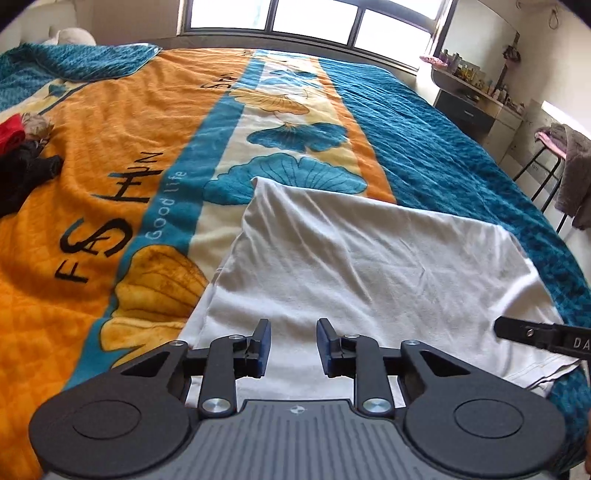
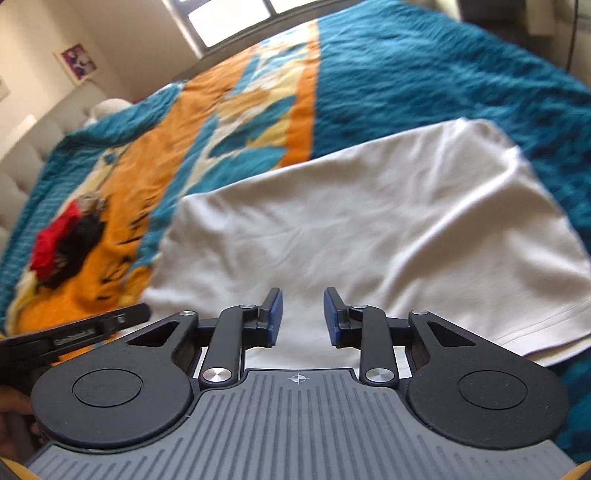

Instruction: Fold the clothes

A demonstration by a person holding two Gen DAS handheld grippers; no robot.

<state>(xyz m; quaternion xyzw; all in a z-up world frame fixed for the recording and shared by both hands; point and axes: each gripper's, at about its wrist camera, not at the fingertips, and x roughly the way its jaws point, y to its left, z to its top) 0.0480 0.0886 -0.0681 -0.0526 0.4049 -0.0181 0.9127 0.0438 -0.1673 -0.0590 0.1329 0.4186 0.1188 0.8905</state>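
White cotton garment (image 1: 362,266) flat on teal-and-orange patterned fleece blanket (image 1: 122,147), red-and-black clothes pile (image 1: 22,155) at 9 o'clock, window (image 1: 314,18) at 12, left gripper (image 1: 293,347) and right gripper (image 2: 303,317) spread, empty.

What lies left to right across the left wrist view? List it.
Dark and red clothes pile → orange blanket band → white garment → right gripper's tip → chair.
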